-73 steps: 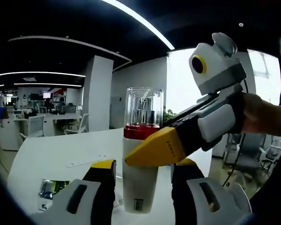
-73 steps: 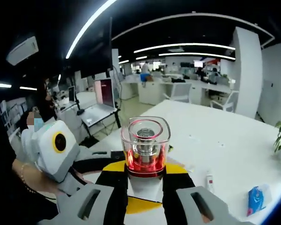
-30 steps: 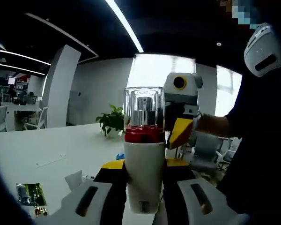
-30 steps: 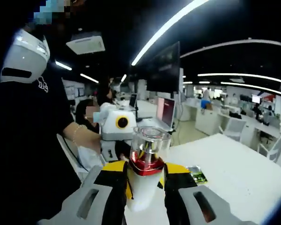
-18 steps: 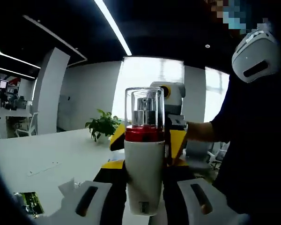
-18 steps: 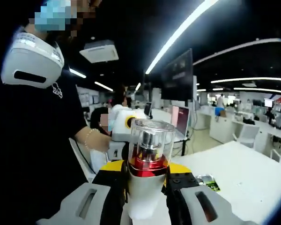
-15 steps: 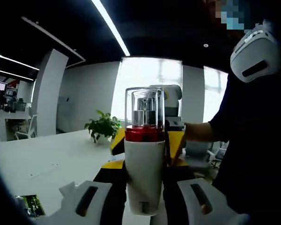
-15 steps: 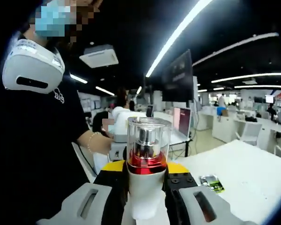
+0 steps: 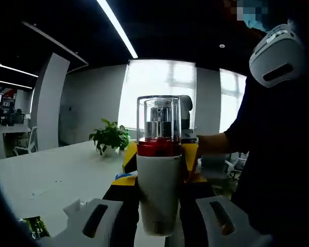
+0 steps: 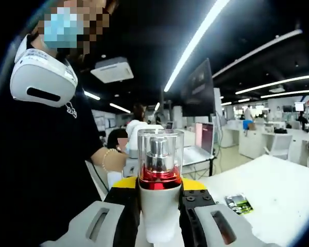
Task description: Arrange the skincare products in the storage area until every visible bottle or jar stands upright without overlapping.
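A skincare bottle [image 9: 158,193] with a white body, red collar and clear cap over a silver pump stands upright between my left gripper's [image 9: 159,180] black, yellow-tipped jaws, which are shut on its body. Behind it my right gripper [image 9: 159,153] faces me, its yellow fingers [image 9: 129,155] pressed on either side of the red collar. In the right gripper view the same bottle [image 10: 158,208] rises between my right gripper's [image 10: 159,184] jaws, shut on it. The bottle is held in the air above the table.
A white table [image 9: 46,180] lies below with a green packet [image 9: 35,226], a crumpled tissue [image 9: 72,208] and a potted plant [image 9: 109,138]. The person's dark torso [image 10: 41,180] is close on the left, a laptop [image 10: 201,141] and the green packet [image 10: 238,203] to the right.
Both views have swung round with the hands. The right gripper went from crossing the bottle at the right to sitting straight behind it. The bottle stays clamped in both.
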